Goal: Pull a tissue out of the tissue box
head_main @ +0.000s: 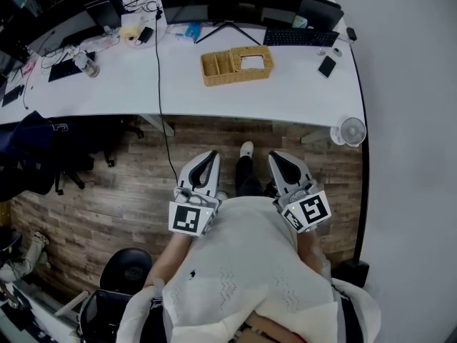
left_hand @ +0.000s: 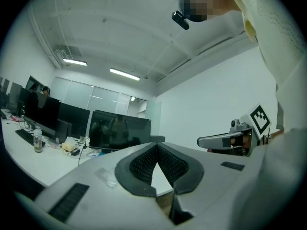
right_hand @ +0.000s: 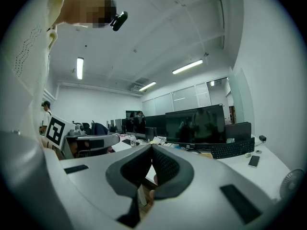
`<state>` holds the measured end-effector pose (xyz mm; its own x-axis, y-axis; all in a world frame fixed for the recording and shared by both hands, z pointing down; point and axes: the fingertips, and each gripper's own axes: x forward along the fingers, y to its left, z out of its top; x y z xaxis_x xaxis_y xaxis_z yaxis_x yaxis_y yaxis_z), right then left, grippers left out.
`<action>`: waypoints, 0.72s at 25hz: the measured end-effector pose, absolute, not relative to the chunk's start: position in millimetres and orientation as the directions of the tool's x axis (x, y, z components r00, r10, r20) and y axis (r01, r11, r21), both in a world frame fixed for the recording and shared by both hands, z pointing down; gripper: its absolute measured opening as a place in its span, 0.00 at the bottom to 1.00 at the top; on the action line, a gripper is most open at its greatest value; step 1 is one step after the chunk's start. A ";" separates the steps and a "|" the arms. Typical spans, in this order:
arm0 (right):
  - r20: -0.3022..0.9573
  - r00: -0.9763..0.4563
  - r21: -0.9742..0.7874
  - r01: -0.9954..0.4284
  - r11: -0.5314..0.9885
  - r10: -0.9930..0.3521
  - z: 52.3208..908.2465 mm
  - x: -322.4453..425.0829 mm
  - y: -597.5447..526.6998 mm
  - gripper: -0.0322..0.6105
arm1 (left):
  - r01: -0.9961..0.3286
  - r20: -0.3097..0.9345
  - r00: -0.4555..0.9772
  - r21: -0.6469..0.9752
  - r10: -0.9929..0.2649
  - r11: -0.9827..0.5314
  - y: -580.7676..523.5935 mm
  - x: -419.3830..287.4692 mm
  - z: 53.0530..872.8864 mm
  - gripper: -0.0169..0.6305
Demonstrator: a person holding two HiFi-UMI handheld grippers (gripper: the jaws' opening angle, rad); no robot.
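The tissue box (head_main: 236, 65) is a woven tan holder on the white desk (head_main: 178, 84), with white tissue (head_main: 251, 61) showing in its right section. Both grippers are held low against the person's body, over the wooden floor and well short of the desk. My left gripper (head_main: 211, 157) is shut, its dark pads meeting at the tip (left_hand: 156, 145), nothing between them. My right gripper (head_main: 278, 157) is also shut and empty (right_hand: 151, 147). Each gripper view shows the other gripper alongside (left_hand: 225, 140) (right_hand: 91, 140). The box does not show clearly in either gripper view.
On the desk are a monitor stand (head_main: 226, 28), a keyboard (head_main: 300, 38), a phone (head_main: 327, 66) and a bottle (head_main: 89, 64). A small fan (head_main: 352, 131) hangs at the desk's right corner. A cable (head_main: 166, 141) drops to the floor. A black chair (head_main: 128, 266) stands lower left; a wall runs along the right.
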<state>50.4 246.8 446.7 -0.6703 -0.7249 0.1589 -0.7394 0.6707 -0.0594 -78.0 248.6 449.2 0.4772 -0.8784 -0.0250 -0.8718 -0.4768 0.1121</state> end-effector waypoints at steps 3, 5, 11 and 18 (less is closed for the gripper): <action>0.161 -0.691 -0.059 -0.720 0.692 -0.705 448.4 41.2 222.7 0.05 | -0.881 -0.020 0.457 0.123 -0.889 -0.456 227.2 -83.6 449.4 0.05; 0.161 -0.701 -0.059 -0.709 0.702 -0.695 449.6 37.4 204.0 0.05 | -0.883 -0.018 0.455 0.119 -0.890 -0.454 212.5 -82.8 451.8 0.05; 0.180 -0.719 -0.061 -0.689 0.722 -0.671 455.2 38.2 145.8 0.05 | -0.888 0.004 0.450 0.105 -0.893 -0.448 158.0 -73.7 456.0 0.05; 0.203 -0.737 -0.061 -0.666 0.743 -0.644 455.8 50.8 83.9 0.05 | -0.904 0.003 0.409 0.140 -0.912 -0.405 94.7 -64.3 447.6 0.05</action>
